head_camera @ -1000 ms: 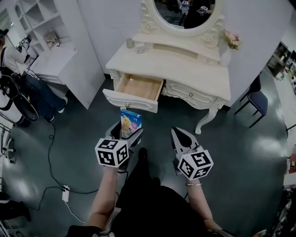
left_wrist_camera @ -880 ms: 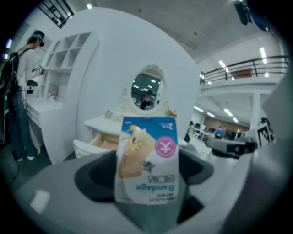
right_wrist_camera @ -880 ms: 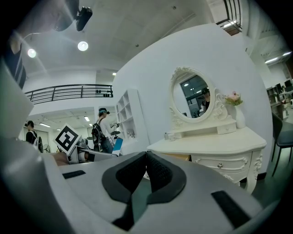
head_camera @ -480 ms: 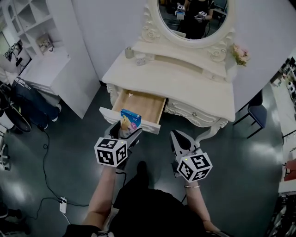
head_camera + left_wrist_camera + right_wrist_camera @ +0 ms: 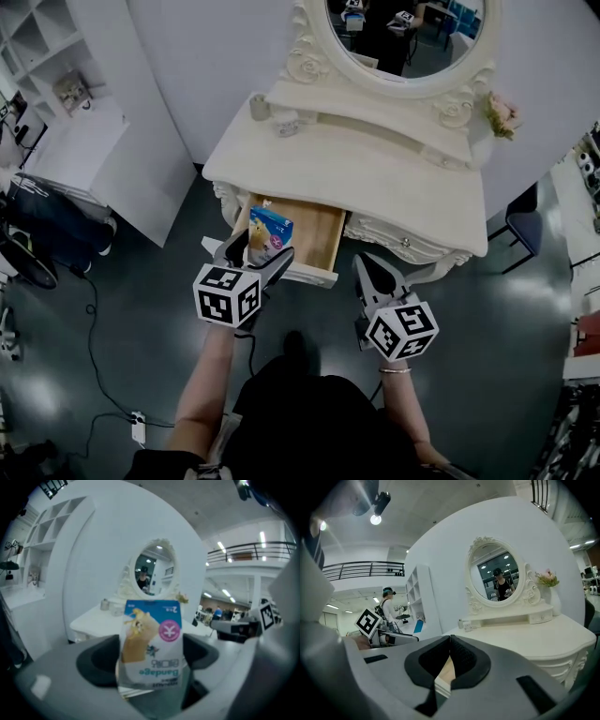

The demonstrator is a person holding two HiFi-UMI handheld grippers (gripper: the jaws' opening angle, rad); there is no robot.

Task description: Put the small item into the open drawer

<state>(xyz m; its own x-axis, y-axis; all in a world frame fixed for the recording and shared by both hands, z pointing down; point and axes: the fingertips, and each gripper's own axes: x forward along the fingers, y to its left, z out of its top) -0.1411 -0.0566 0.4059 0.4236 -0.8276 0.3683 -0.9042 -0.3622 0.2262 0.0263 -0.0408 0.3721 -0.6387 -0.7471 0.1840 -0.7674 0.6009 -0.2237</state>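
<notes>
A small blue and white box [image 5: 269,232] with a cartoon print stands upright between the jaws of my left gripper [image 5: 257,253], which is shut on it. In the left gripper view the box [image 5: 151,645] fills the middle. The box hangs over the front left part of the open wooden drawer [image 5: 317,236] of the white dressing table [image 5: 375,173]. My right gripper [image 5: 374,275] is shut with nothing in it, in front of the drawer's right corner. In the right gripper view its jaws [image 5: 450,663] meet at the tips.
A small jar [image 5: 258,106] and another small container [image 5: 287,121] sit on the table's back shelf, under the oval mirror [image 5: 405,37]. Pink flowers [image 5: 501,114] stand at the back right. A white shelf unit [image 5: 66,103] is left, a dark chair [image 5: 521,225] right. A cable [image 5: 94,356] runs over the floor.
Both grippers have come closer to the dressing table. The box in the left gripper now hangs over the open drawer instead of in front of it.
</notes>
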